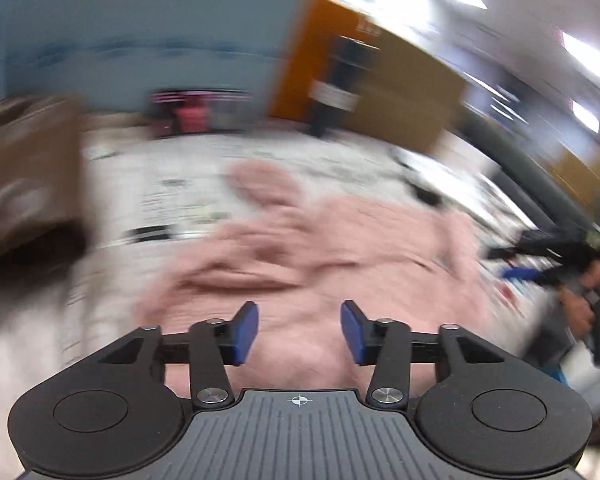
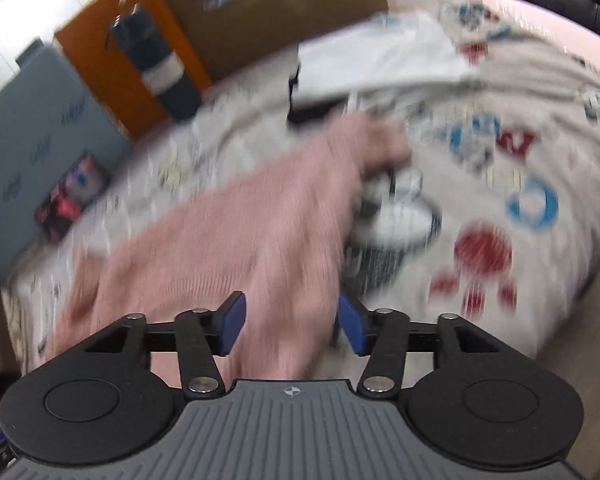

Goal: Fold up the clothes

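Sweater: a pink knit sweater [image 1: 320, 256] lies crumpled on a bed, spread from the near edge toward the middle; both views are blurred, so its folds are hard to read.
Bed: a pale printed cover [image 2: 500, 184] with red and blue cartoon figures lies under the sweater.
Left gripper: the left gripper [image 1: 299, 330] hangs over the near part of the sweater, tilted down at it.
Left fingers: the blue-padded fingers [image 1: 247, 332] stand apart, with nothing between them; pink knit shows through the gap, below and beyond the tips. Whether the tips touch the cloth I cannot tell.
Right gripper: the right gripper [image 2: 290, 324] points down at the sweater's right edge.
Right fingers: the fingers [image 2: 232, 322] are apart and grip nothing. The sweater fills the gap and reaches behind the left finger; the right finger sits just past the sweater's edge, over the cover.
Right hand: in the left view, a hand [image 1: 580, 300] holding the other gripper shows at the right edge, beside the sweater.
White garment: a folded white piece [image 2: 380, 56] lies at the far side of the bed, well apart from the sweater.
Beyond: an orange box [image 2: 112, 64] and a brown box [image 2: 276, 12] stand past the bed, with a grey-blue panel [image 2: 32, 148] to their left.
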A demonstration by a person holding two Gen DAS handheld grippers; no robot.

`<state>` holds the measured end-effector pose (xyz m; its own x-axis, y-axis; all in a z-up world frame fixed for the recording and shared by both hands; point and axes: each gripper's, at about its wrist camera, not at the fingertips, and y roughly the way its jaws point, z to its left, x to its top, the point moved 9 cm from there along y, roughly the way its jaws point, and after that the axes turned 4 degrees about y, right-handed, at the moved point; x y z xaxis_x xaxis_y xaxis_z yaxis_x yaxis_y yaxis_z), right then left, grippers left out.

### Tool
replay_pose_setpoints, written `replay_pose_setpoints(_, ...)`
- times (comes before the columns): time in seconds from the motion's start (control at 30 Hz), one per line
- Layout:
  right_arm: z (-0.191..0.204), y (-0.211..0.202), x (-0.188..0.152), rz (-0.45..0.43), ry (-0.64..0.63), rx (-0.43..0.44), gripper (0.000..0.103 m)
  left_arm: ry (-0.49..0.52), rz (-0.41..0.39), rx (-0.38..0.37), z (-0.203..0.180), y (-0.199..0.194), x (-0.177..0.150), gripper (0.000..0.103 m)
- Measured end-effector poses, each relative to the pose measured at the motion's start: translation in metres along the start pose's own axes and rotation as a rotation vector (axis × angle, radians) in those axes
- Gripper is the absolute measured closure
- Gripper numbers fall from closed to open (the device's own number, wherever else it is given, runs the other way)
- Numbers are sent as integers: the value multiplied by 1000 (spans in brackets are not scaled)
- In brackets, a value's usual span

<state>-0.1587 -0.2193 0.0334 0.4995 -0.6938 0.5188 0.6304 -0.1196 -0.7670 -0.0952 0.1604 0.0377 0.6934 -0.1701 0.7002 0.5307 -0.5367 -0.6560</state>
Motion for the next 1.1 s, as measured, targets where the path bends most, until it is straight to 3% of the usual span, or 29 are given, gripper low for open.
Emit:
replay_pose_setpoints(0.1,-22,17,35,-47,47,-11,50,-101,4,199,27,-3,-6,42)
replay_pose_setpoints(0.23,-63,34,59,-95,159,-92,50,-287,31,320,62,-9,-28,42)
replay_pose_setpoints(0.4,-103,41,56,-101,331,-62,50,-429,73,324,73,-12,-49,42)
replay_pose_setpoints(0.53,-86,52,51,-70,284,32,52,-436,117,266,64,0,-54,42)
replay_pose_setpoints(0.6,-74,61,47,-36,262,59,54,-411,141,252,59,6,-54,42)
replay_pose_setpoints(0.73,-55,71,34,7,242,72,73,-282,186,241,47,20,-49,47)
replay_pose_setpoints(0.77,-50,70,31,8,230,78,82,-226,194,227,41,23,-47,68)
replay_pose_setpoints(0.8,-46,69,28,11,218,84,88,-170,201,214,36,26,-45,98)
replay_pose_setpoints(0.83,-43,67,25,2,204,80,97,-113,208,200,30,28,-43,97)
replay_pose_setpoints(0.9,-43,57,26,-66,177,30,97,-11,203,178,22,30,-37,98)
replay_pose_setpoints(1.1,-55,16,25,-207,165,-148,98,10,169,141,57,12,-22,98)
